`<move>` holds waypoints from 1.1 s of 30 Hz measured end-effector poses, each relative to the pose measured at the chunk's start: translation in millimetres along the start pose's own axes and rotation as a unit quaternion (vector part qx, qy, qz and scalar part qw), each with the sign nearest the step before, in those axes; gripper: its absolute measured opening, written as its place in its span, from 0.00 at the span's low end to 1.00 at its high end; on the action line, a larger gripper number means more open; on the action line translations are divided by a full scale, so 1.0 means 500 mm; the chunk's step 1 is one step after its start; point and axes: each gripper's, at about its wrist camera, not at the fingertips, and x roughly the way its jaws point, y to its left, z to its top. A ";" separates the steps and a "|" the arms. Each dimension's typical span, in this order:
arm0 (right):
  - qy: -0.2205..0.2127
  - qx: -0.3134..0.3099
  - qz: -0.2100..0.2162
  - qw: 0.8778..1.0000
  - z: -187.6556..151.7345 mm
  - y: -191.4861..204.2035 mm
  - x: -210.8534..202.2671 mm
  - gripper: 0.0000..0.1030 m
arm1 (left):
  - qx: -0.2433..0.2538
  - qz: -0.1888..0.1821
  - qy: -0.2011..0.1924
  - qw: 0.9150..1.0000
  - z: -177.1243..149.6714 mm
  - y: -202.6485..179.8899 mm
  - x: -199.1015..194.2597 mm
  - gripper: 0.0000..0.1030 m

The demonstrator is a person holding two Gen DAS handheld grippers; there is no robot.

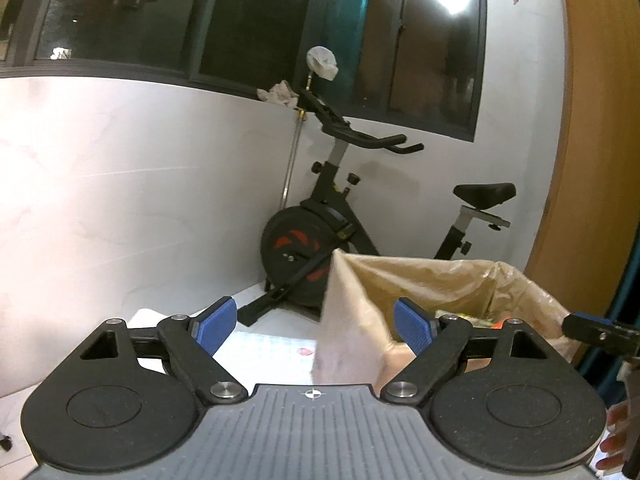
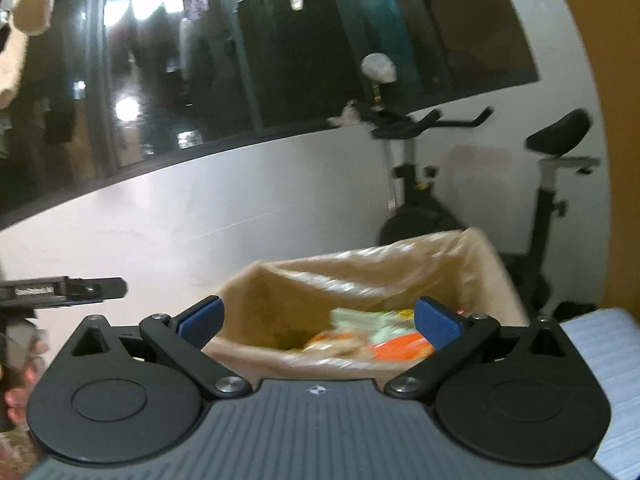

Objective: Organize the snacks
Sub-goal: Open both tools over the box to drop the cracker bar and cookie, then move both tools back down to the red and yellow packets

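Both the left hand-held gripper [image 1: 316, 326] and the right hand-held gripper [image 2: 318, 322] are released with nothing between their blue pads, poised at the near side of a plastic-lined box [image 2: 360, 276] holding blurred snack packets [image 2: 380, 336], with an exercise bike [image 1: 320, 240] against the far wall.

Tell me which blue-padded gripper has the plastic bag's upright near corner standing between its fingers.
The left gripper: the beige plastic bag has a corner rising between its open fingers. The right gripper looks into the bag's mouth.
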 end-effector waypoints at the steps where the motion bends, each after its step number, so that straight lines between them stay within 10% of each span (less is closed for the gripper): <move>1: -0.001 -0.001 0.003 1.000 -0.003 0.007 -0.003 1.00 | -0.001 0.002 0.002 1.000 -0.007 0.010 -0.006 0.85; 19: 0.099 -0.022 0.045 0.994 -0.174 0.097 0.051 1.00 | 0.002 0.012 0.087 0.996 -0.162 0.112 -0.010 0.84; 33: 0.213 -0.012 0.063 0.975 -0.304 0.147 0.187 0.59 | -0.008 0.020 0.135 0.991 -0.253 0.121 0.046 0.73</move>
